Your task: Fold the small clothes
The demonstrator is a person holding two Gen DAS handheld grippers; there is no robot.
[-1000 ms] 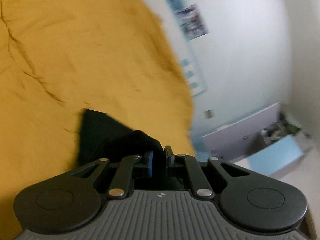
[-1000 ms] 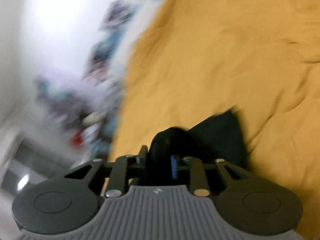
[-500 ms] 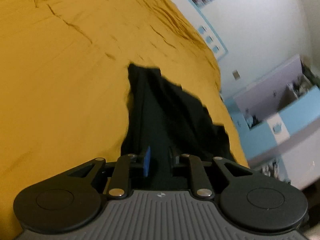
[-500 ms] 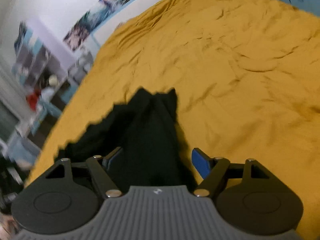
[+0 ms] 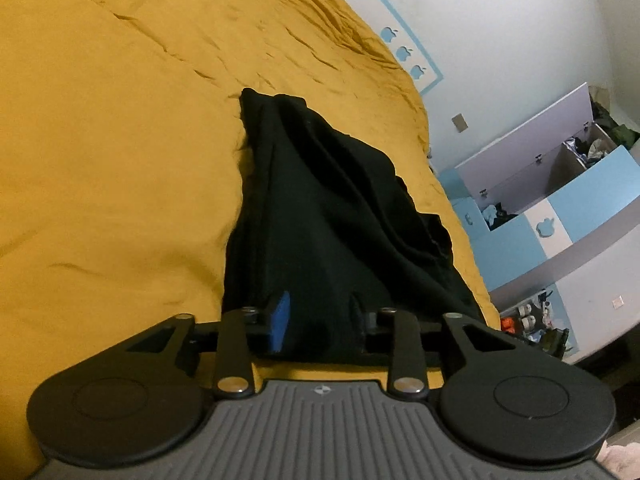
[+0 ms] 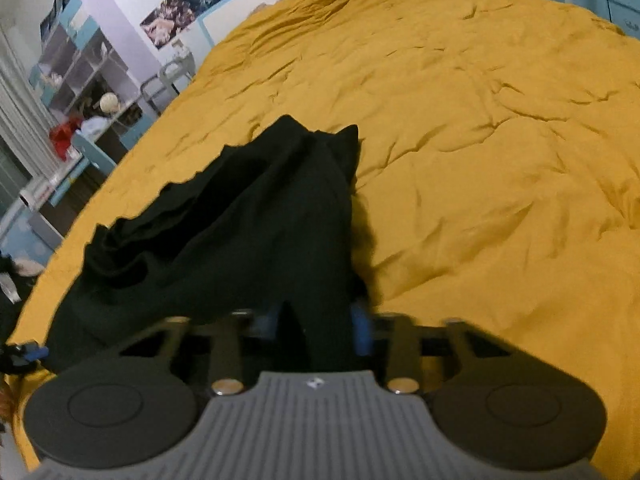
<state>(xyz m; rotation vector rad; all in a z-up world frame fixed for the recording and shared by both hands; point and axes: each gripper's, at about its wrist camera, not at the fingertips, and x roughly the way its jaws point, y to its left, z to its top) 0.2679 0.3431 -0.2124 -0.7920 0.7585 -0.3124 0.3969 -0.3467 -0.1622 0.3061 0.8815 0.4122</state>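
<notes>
While black garment (image 6: 240, 216) drapes yellow bedspread (image 6: 480, 140), cluttered shelves (image 6: 76, 76) beyond, perhaps toys.

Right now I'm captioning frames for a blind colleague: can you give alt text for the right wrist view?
A black garment lies bunched on a rumpled mustard-yellow bedspread. The right gripper is closing on the garment's near fold, which is between its blue pads. Cluttered shelves and wall posters sit far left.

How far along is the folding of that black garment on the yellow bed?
Early. Done: the black garment is laid on the yellow bedcover, still bunched. In hand: the right gripper is closing on its near edge; the left gripper is opening, with cloth between its fingers. Left: flattening and every fold.
</notes>
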